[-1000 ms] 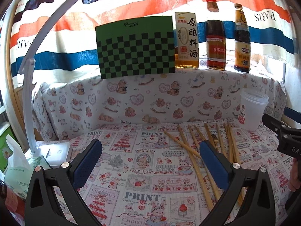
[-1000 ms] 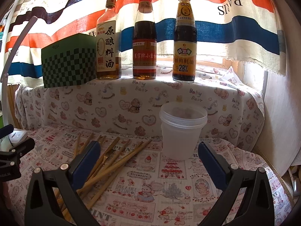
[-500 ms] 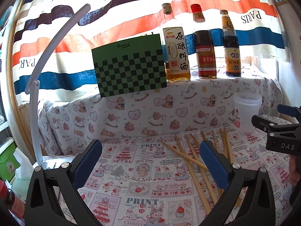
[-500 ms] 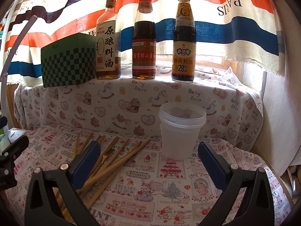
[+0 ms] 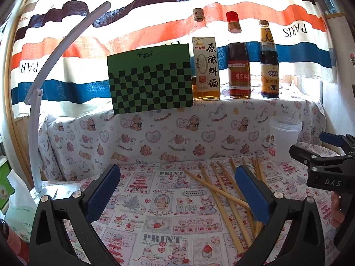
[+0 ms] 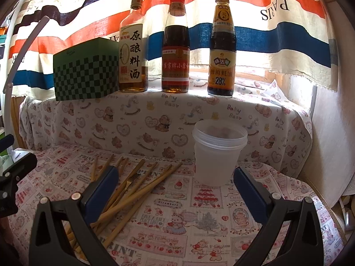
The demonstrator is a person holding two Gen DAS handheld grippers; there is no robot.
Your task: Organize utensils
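Left gripper (image 5: pixel 177 191) higher, farther back.

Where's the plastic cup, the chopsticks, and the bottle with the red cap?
plastic cup (image 6: pixel 216 161): right wrist view, front wall.
chopsticks (image 6: pixel 142 184): right wrist view, middle of the pile.
bottle with the red cap (image 6: pixel 176 51): right wrist view, dark body.

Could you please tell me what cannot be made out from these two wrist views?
- Chopsticks: near ends hidden behind the right gripper finger; exact count unclear.
- Plastic cup: inside not visible, translucent wall.
- Lamp: its base is partly hidden in the left view, behind the left gripper.
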